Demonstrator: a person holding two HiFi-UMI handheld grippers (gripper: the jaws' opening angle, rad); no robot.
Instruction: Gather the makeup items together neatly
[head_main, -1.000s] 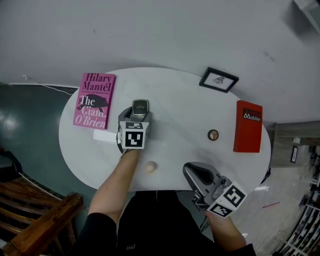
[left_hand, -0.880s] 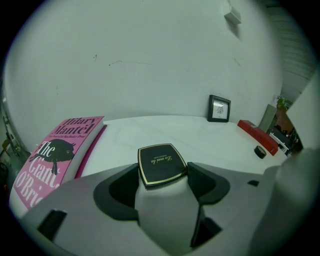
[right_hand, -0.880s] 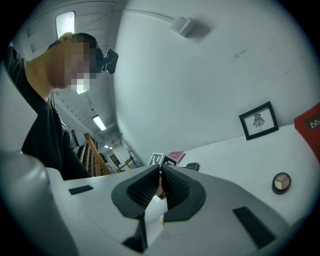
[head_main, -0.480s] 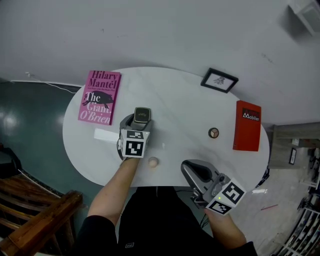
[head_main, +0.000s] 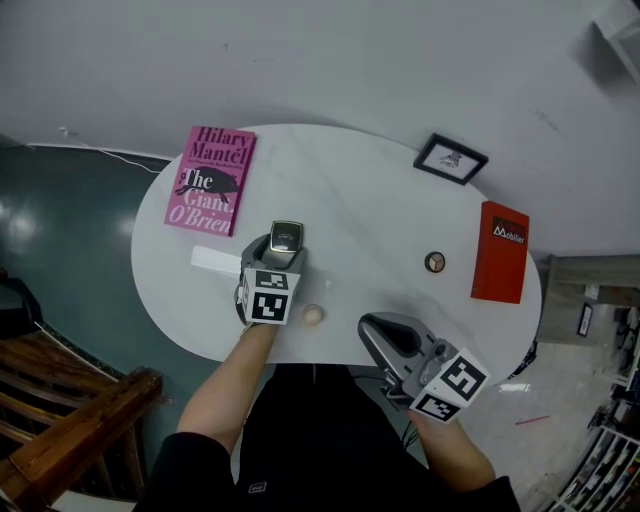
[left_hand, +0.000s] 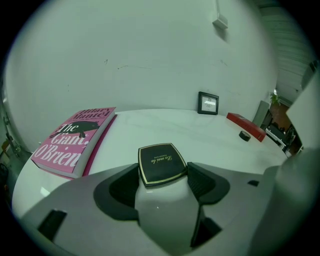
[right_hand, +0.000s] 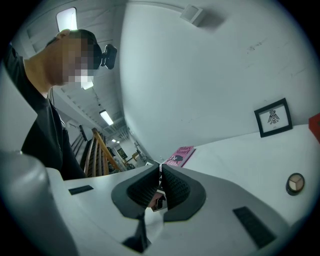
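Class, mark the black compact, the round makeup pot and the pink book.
black compact (left_hand: 161, 162), left gripper view, middle of lid.
round makeup pot (head_main: 435, 262), head view, its top.
pink book (head_main: 211, 180), head view, cover centre.

Black compact (left_hand: 161, 160) in left claw (left_hand: 163, 169); palette (head_main: 434, 262) well apart

Looks like a home-style room: white oval table (head_main: 350, 200), novel (head_main: 211, 180), framed pic (head_main: 452, 159), wooden rail (head_main: 80, 432).

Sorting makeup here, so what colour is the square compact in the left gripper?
The compact is black with a gold rim, clearest in the left gripper view.
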